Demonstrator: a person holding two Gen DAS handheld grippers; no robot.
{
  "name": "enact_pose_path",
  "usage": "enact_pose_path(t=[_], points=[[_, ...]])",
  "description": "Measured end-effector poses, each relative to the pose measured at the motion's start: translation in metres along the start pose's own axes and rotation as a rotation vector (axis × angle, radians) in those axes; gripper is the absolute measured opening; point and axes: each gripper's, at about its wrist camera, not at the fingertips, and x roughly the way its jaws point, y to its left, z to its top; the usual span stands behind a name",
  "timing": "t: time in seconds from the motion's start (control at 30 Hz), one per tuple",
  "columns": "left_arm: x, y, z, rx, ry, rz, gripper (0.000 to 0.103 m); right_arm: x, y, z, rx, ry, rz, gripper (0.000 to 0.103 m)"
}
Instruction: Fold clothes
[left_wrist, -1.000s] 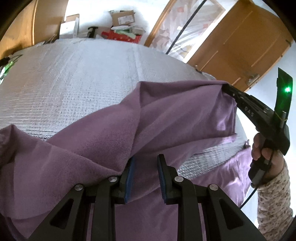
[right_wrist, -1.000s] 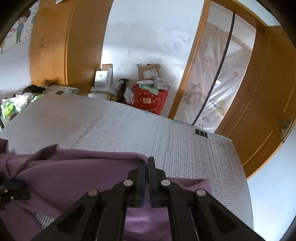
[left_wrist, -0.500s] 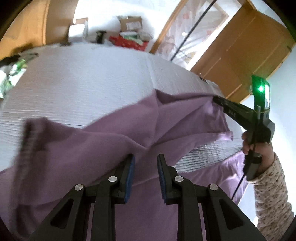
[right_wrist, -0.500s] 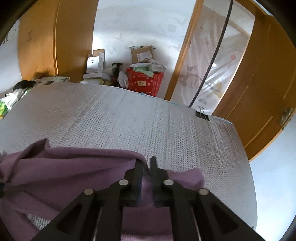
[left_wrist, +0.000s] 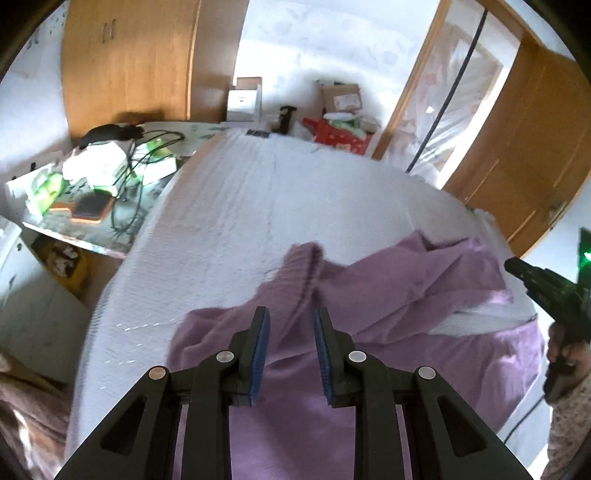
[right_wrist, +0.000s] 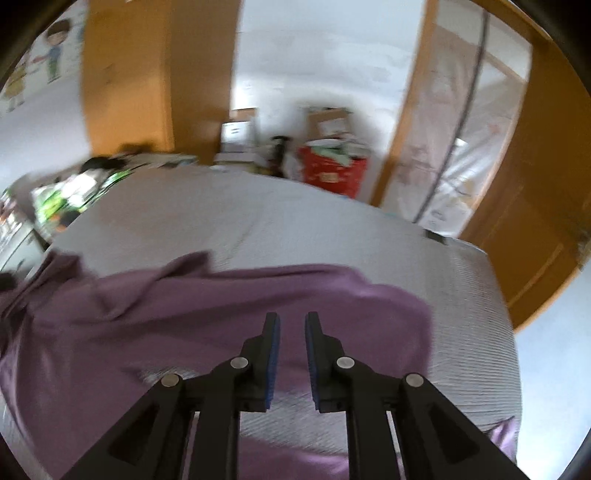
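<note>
Both hand-held grippers, left (left_wrist: 290, 354) with jaws apart and right (right_wrist: 291, 354) opening, hold nothing over the purple garment (left_wrist: 388, 295), half-folded and rumpled toward four o'clock on the quilted bed (left_wrist: 280, 206), so more folds remain.

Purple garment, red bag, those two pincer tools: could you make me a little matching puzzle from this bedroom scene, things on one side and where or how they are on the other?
Things:
1. purple garment
2. red bag
3. left gripper
4. right gripper

Descriptions:
A. on the floor by the far wall
B. jaws opening, nothing between them
C. lying spread on the bed
D. jaws apart, holding nothing, above the cloth

Pairs: 1-C, 2-A, 3-D, 4-B
</note>
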Motion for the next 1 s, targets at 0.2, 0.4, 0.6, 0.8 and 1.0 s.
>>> enact_pose_path(t=[0.2,0.4,0.6,0.8,1.0], points=[[0.004,-0.005,0.000,0.040,0.006,-0.024,0.025,0.004,0.031,-0.018,-0.069,0.032,0.063,0.016],[0.027,-0.017,0.008,0.108,0.056,0.000,0.025,0.031,0.019,-0.025,0.002,0.116,0.034,0.021],[0.044,-0.030,0.013,0.165,0.093,0.076,0.025,0.044,0.023,-0.025,0.028,0.133,0.058,0.021],[0.049,-0.032,0.014,0.209,0.086,0.099,0.025,0.046,0.035,-0.023,0.022,0.120,0.081,0.022],[0.056,-0.027,0.013,0.200,0.104,0.098,0.025,0.028,0.057,-0.019,0.002,0.049,0.148,0.022]])
